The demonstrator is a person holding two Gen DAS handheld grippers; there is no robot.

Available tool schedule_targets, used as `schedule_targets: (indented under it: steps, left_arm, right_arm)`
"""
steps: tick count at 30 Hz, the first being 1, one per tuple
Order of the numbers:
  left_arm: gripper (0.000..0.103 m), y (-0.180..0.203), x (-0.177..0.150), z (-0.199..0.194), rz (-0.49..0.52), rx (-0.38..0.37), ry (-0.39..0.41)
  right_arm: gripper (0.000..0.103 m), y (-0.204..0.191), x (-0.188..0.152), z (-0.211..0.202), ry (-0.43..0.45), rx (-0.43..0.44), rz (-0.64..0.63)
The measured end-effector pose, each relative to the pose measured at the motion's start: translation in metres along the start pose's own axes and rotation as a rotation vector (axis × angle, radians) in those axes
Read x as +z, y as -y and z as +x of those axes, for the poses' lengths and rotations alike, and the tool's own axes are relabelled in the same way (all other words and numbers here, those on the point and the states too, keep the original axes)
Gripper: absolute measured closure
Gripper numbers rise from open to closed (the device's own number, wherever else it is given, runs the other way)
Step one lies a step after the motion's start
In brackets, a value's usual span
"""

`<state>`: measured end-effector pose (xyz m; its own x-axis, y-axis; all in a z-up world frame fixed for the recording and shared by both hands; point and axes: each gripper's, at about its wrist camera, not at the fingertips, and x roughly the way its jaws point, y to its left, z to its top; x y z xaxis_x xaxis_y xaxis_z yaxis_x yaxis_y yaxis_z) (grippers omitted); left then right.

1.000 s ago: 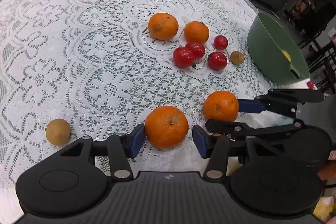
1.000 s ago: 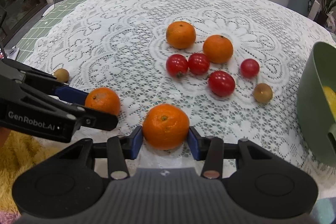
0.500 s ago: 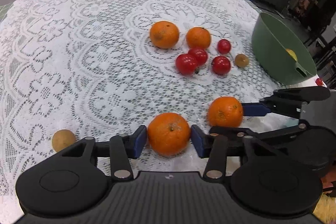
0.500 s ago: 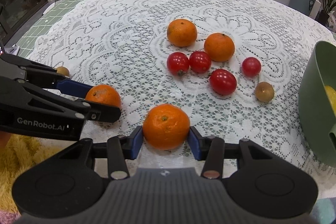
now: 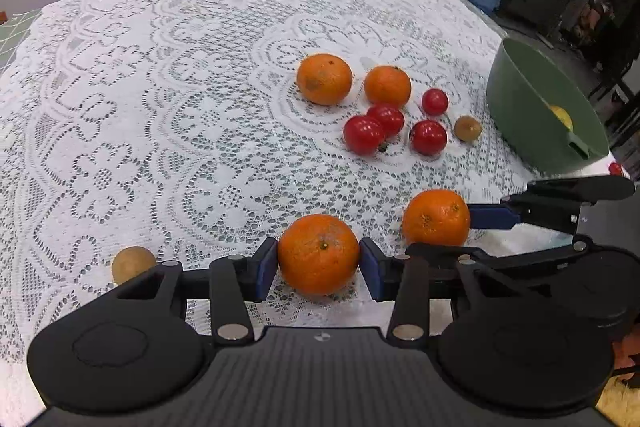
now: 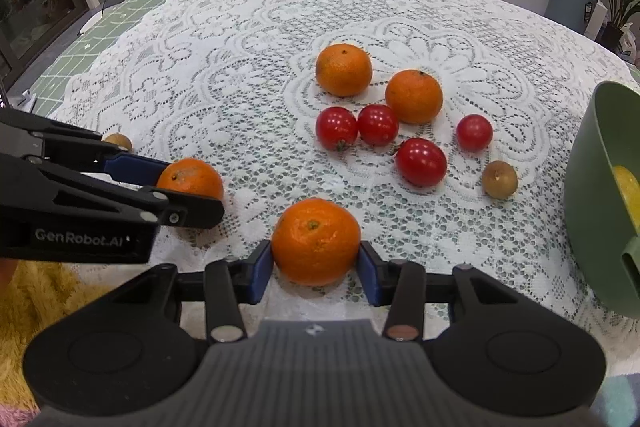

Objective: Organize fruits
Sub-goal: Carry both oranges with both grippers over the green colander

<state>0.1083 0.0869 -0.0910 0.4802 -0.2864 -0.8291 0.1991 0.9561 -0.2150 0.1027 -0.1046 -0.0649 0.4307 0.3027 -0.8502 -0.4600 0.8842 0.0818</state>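
Round table with a white lace tablecloth (image 5: 160, 107), a long counter with cables and clutter behind it, potted plants in the far corner.

Left gripper (image 5: 319, 263) has just been closing its jaws, and now both blue pads sit right against the sides of an orange (image 5: 319, 254) at the near edge of the cloth, so it's clamped on it. Right gripper (image 6: 316, 265) is doing the same just to the right, pads pressed on its own orange (image 6: 316, 241). Both fruits look like they rest on the cloth.

Further out in the middle: two more oranges (image 6: 344, 69) side by side, four cherry tomatoes (image 6: 420, 161) bunched just in front of them, and a small brown fruit (image 6: 499, 179) to their right. Another brown fruit (image 5: 133, 264) sits near the left edge, beside the left gripper. Green bowl (image 5: 520, 99) on the right has something yellow (image 5: 562, 115) inside, can't tell what.
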Motion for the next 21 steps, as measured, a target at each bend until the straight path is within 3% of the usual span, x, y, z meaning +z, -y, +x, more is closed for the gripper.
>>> schedule_targets:
  steps: [13,21]
  left_arm:
    - [0.053,0.018,0.004,-0.029,-0.081,0.017,0.074]
    - [0.053,0.048,0.006,-0.047,-0.063,0.022,0.108]
  right_arm:
    - [0.061,0.010,-0.004,-0.027,0.058,-0.008,0.057]
    - [0.061,0.024,-0.007,-0.063,0.130,-0.003,0.084]
